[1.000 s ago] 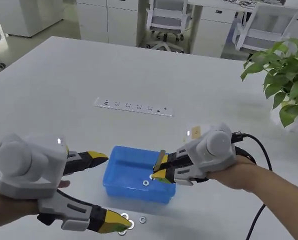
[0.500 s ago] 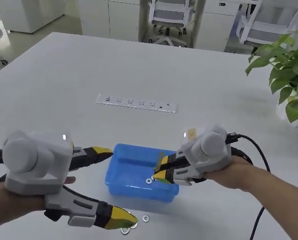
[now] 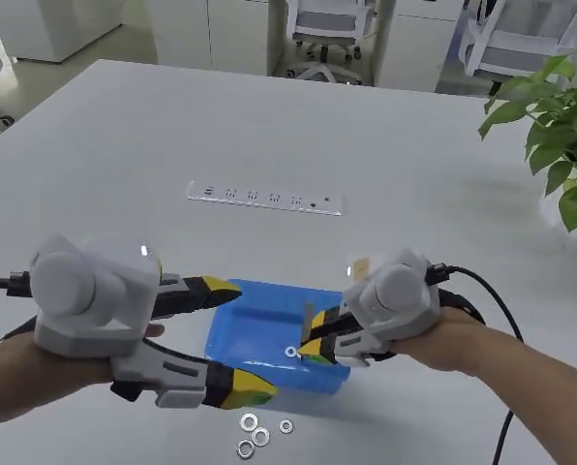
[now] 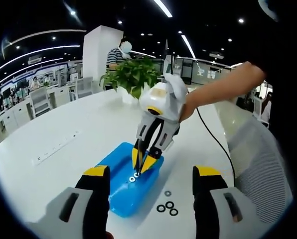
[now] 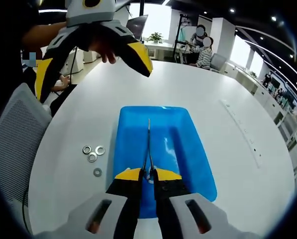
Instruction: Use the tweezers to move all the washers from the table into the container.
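Note:
A blue container [image 3: 269, 312] sits near the table's front edge, with a washer [image 3: 290, 353] lying inside it. My right gripper [image 3: 313, 341] is shut on thin metal tweezers [image 5: 149, 144], whose tips hang over the inside of the container [image 5: 178, 149]. Whether the tips hold a washer I cannot tell. Several washers [image 3: 255, 433] lie in a cluster on the table in front of the container, also seen as washers [image 5: 92, 152] and washers [image 4: 167, 206]. My left gripper [image 3: 240, 339] is open at the container's left front, one jaw above its front wall, nothing between the jaws.
A white power strip [image 3: 266, 201] lies across the middle of the table. A potted plant [image 3: 560, 126] stands at the right edge. Office chairs [image 3: 327, 29] stand beyond the far edge. The right gripper's cable [image 3: 497, 310] trails off to the right.
My left gripper has moved right and up, closer to the container, uncovering the washers on the table. The right gripper with the tweezers has stayed over the container.

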Action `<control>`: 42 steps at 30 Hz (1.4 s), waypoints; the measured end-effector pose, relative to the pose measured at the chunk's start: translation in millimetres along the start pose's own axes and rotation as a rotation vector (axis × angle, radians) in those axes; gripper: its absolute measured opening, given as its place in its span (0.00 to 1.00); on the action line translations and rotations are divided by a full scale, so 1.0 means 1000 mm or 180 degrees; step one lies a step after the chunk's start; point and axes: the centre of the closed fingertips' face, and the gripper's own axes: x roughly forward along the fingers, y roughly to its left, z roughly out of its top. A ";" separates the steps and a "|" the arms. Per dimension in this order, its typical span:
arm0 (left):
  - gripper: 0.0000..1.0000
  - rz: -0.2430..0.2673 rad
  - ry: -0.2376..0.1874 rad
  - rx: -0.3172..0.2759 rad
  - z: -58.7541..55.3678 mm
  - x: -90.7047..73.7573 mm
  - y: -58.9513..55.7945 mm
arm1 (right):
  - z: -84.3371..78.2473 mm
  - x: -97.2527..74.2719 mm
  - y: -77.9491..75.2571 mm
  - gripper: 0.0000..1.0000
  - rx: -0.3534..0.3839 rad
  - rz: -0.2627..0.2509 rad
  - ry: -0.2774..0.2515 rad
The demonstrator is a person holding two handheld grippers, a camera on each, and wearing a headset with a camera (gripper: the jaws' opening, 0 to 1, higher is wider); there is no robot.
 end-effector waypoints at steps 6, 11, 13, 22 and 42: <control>0.56 -0.0036 0.0038 0.0141 0.003 0.011 0.008 | -0.004 0.001 0.001 0.10 0.0016 0.0015 0.0016; 0.45 -0.0091 0.0071 0.0283 0.006 0.020 0.011 | -0.004 0.002 0.001 0.10 0.0034 0.0015 -0.0011; 0.39 -0.0108 0.0064 0.0341 0.009 0.024 0.013 | -0.004 0.002 0.001 0.10 0.0037 0.0019 -0.0015; 0.24 -0.0201 0.0079 0.0530 0.014 0.042 0.019 | -0.003 0.002 0.001 0.10 0.0004 0.0035 -0.0021; 0.07 -0.0439 0.0165 0.0685 0.013 0.062 0.012 | -0.004 0.002 0.003 0.10 -0.0140 0.0090 0.0005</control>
